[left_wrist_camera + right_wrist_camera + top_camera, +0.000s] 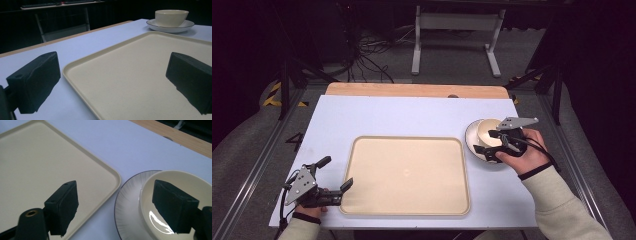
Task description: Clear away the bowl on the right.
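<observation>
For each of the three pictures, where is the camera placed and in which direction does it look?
High view: above the person's side, facing forward and down on the table; forearms, hands and both tongs show.
Left gripper view: low on the left tongs, looking across the tray toward the bowl on its plate.
Right gripper view: on the right tongs, looking down over the bowl.
All share tray, bowl and plate.

Right gripper [117,207] with black jaws spread at frame bottom, cream plastic tray [37,165] upper left, glossy cream bowl [175,182] on white dark-rimmed plate [127,202] lower right.
</observation>
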Action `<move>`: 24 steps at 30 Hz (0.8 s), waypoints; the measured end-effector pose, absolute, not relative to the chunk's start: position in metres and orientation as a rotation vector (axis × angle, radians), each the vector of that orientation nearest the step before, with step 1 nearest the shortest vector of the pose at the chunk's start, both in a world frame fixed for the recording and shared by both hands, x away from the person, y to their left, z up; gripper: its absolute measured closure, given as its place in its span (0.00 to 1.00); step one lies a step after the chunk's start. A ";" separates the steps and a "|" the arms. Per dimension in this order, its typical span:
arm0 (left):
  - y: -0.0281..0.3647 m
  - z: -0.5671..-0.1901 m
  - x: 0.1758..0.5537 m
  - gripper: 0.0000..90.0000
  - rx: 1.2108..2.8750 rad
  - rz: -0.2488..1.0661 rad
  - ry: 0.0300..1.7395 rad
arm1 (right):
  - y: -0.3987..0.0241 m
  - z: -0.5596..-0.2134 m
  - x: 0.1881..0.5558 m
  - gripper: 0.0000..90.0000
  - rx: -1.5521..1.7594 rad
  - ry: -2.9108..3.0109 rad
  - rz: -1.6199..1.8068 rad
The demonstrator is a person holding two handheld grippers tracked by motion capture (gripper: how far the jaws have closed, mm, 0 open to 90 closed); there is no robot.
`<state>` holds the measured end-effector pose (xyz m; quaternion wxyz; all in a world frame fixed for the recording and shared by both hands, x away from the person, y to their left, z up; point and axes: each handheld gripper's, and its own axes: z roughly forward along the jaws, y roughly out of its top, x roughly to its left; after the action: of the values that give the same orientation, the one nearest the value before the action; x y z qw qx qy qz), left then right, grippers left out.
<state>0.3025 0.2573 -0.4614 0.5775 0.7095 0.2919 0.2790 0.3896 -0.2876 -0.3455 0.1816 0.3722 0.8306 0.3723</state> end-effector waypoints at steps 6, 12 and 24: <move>0.257 -0.461 0.303 0.00 1.661 0.655 0.681 | -0.300 -0.341 0.403 0.23 1.105 2.338 0.979; 0.257 -0.461 0.302 0.00 1.661 0.656 0.679 | -0.309 -0.340 0.411 0.23 1.139 2.325 0.957; 0.257 -0.462 0.302 0.00 1.664 0.657 0.674 | -0.333 -0.341 0.421 0.24 1.243 2.268 0.899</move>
<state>0.3024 0.2566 -0.4615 0.5769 0.7110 0.2878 0.2807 0.4215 -0.3327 -0.3410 0.2003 0.4448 0.8115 0.3217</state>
